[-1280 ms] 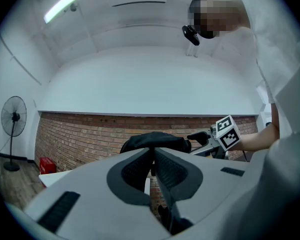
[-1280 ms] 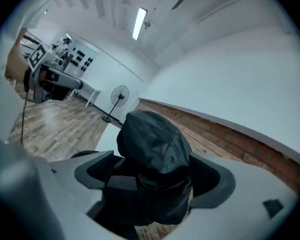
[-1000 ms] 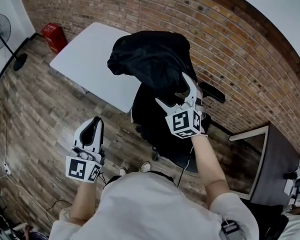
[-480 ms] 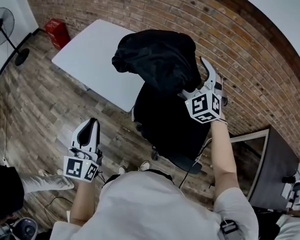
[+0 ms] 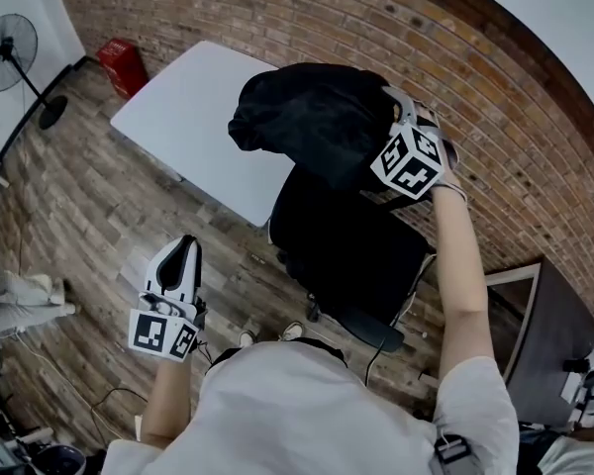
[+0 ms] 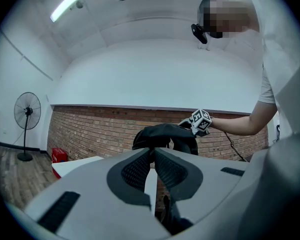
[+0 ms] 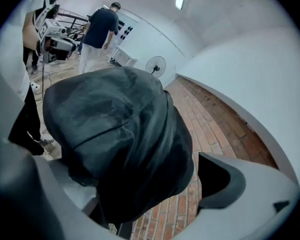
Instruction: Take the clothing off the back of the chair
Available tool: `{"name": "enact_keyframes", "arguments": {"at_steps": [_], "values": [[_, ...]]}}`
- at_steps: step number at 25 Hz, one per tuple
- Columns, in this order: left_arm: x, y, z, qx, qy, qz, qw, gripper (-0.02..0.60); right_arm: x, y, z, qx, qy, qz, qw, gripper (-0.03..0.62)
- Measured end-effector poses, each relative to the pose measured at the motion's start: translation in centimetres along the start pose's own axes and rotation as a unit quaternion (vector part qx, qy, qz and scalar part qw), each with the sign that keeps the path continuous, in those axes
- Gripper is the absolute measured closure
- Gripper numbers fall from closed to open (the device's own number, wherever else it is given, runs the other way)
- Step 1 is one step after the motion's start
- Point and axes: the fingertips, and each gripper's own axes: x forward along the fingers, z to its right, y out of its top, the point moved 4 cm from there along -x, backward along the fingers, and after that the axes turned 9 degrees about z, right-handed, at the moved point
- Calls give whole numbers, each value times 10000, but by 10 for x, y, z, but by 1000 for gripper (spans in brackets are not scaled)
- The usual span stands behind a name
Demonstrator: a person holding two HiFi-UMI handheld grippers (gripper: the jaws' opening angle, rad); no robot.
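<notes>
Brick wall (image 5: 277, 18) behind | right tool (image 5: 408, 117) just opened wide, clothing (image 5: 312, 117) between jaws | left tool (image 5: 185, 245) closed, empty

swings the right hand-held gripper (image 5: 396, 117) away from the front of the chair (image 5: 346, 250) back, round and up to the far right edge of the black clothing (image 5: 312, 117). opens its jaws slightly wider, with a fold of clothing between them. adds a bystander's pale trouser legs (image 5: 20, 300) at the head view's left edge.
</notes>
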Motion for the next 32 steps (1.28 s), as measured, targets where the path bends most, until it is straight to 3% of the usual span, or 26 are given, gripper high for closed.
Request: {"name": "enact_keyframes", "arguments": {"at_steps": [5, 12, 14, 17, 21, 23, 25, 29, 32], "values": [[-3, -4, -1, -52, 151, -80, 9998, 534, 34, -3, -5, 370, 695, 24, 9969, 59], [-7, -8, -7, -156, 253, -121, 9995, 534, 46, -6, -14, 642, 973, 169, 9930, 72], [-4, -9, -3, -186, 205, -99, 9996, 534, 45, -6, -19, 624, 1035, 109, 9926, 143], [1, -6, 3, -184, 88, -39, 9998, 534, 42, -8, -31, 684, 997, 101, 9926, 317], [7, -6, 12, -232, -37, 12, 9997, 534, 38, -17, -41, 1549, 520, 527, 9852, 487], [10, -5, 18, -245, -102, 26, 9996, 534, 35, -25, -41, 2369, 243, 888, 9672, 521], [11, -5, 24, -249, -140, 27, 9996, 534, 34, -30, -41, 3200, 23, 1267, 9389, 531], [6, -5, 26, -251, -84, 29, 9996, 534, 29, -36, -40, 4499, -249, 1918, 8719, 543], [-1, -5, 22, -259, 39, 9, 9997, 534, 23, -38, -37, 5317, -457, 2436, 8098, 546]]}}
